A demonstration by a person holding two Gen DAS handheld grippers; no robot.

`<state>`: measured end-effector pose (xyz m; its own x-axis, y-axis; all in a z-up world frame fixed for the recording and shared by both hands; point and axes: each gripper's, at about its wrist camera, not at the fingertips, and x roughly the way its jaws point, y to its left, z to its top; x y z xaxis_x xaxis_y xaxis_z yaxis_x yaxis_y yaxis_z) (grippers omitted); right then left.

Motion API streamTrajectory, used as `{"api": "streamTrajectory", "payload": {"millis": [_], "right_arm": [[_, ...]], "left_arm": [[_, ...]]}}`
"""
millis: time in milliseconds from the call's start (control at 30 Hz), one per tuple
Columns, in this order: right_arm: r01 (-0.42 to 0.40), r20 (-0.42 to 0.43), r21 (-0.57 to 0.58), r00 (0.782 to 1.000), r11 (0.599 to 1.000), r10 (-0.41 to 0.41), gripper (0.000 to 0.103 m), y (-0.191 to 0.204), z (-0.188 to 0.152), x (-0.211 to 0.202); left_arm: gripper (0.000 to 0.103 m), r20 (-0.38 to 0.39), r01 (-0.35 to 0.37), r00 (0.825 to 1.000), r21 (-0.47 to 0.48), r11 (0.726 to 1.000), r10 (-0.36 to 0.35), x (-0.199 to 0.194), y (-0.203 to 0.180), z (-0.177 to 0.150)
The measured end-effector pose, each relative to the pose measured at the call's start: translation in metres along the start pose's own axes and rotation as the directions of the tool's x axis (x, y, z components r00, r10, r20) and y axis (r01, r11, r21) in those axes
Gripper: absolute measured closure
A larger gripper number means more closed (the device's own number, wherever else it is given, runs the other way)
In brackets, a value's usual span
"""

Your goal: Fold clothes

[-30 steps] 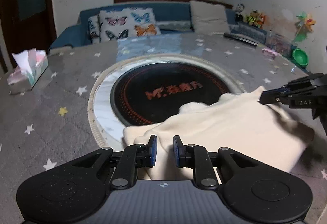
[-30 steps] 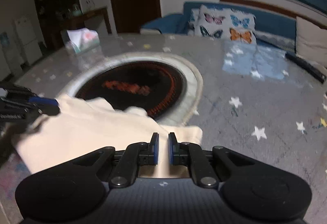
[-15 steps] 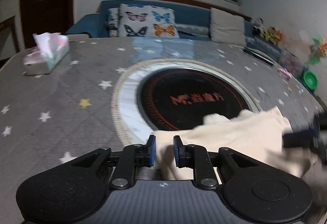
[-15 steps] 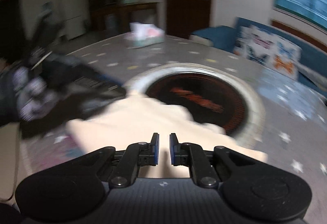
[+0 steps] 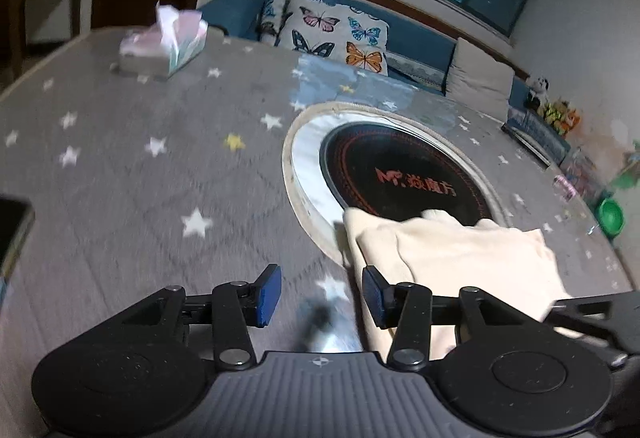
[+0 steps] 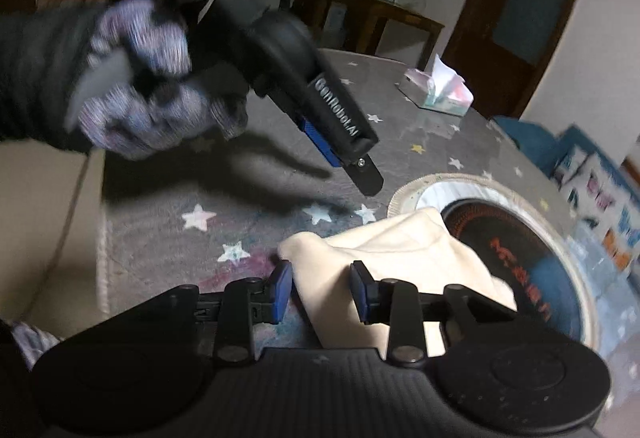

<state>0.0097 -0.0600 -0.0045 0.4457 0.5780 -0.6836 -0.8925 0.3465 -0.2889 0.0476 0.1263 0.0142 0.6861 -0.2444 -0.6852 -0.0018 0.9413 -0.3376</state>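
Note:
The cream garment (image 5: 452,254) lies folded in a bundle on the grey star-patterned tablecloth, its far edge over the rim of the round hotplate (image 5: 400,178). My left gripper (image 5: 320,294) is open over bare cloth just left of the garment, holding nothing. In the right wrist view a gloved hand (image 6: 140,90) holds it in the air, its tip (image 6: 362,168) above the table and apart from the garment (image 6: 392,250). My right gripper (image 6: 320,292) is open, with the garment's near corner lying under and between its blue pads (image 6: 282,292).
A tissue box (image 5: 164,46) stands far left on the table. A dark flat object (image 5: 12,230) lies at the left edge. A sofa with butterfly cushions (image 5: 340,34) runs behind. A green bowl (image 5: 610,216) and small clutter sit far right. The table's near edge (image 6: 100,238) shows.
Both grippers were shut on the garment and are now open. The left one has pulled away left and up. The right one has swung round towards the garment's left corner.

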Motion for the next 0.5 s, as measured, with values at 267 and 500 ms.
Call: {"api": "streamTrajectory", "payload": {"millis": [267, 500], "right_arm": [[0.061, 0.016, 0.007, 0.998, 0.998, -0.061, 0.094, 0.006, 0.002, -0.001], [0.045, 0.087, 0.151, 0.994, 0.987, -0.058, 0.095, -0.020, 0.003, -0.024]], "left_arm": [[0.046, -0.050, 0.095, 0.993, -0.203, 0.975, -0.108, 0.005, 0.004, -0.006], [0.039, -0.048, 0.194, 0.972, -0.399, 0.896, -0.232, 0.017, 0.007, -0.005]]}}
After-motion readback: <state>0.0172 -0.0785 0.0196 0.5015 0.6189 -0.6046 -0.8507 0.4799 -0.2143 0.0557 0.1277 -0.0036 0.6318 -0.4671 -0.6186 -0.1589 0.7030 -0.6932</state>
